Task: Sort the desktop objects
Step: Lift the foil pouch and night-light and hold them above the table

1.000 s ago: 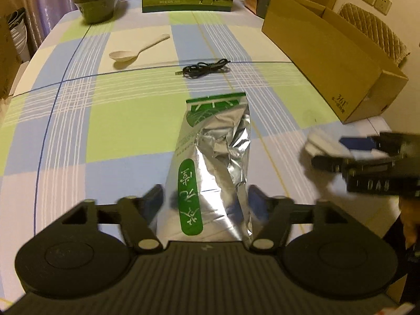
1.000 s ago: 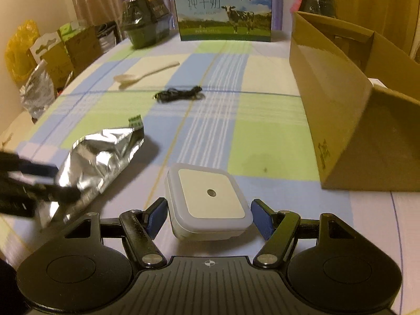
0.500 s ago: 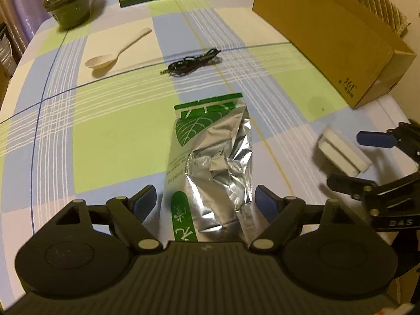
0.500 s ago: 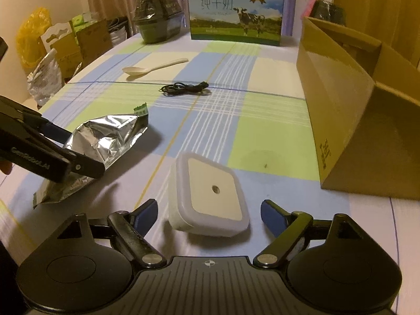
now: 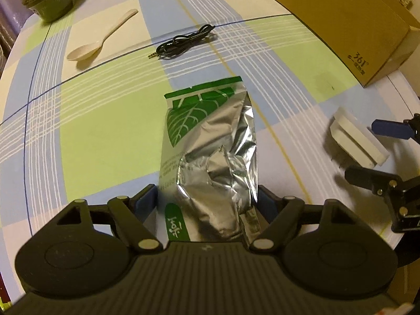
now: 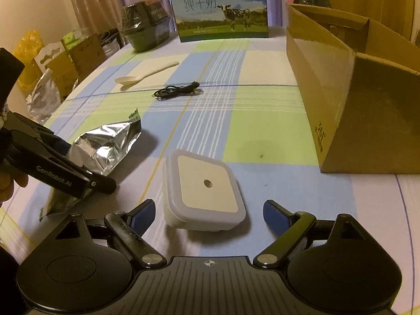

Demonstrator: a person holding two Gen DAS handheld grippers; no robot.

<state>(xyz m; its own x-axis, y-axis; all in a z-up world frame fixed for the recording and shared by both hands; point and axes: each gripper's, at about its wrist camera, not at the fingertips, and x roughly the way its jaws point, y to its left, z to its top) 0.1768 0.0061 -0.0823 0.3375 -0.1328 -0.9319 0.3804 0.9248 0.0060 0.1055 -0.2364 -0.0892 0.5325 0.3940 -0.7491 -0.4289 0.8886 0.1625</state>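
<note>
Left gripper [image 5: 207, 202] spread wide around the near end of the foil bag [image 5: 210, 141], pads not visibly pressing; right gripper [image 6: 208, 214] likewise apart, straddling the white square night light [image 6: 203, 191] on the checked tablecloth [image 6: 262, 120]. Approach stage, probably; next, closing both, then carrying toward the open cardboard box [image 6: 349, 99]. Box interior visible only from the right view; plug prongs under the light only from the left

Both wrist views look low across the table [image 5: 105, 120], sharing foil bag [image 5: 210, 141].
</note>
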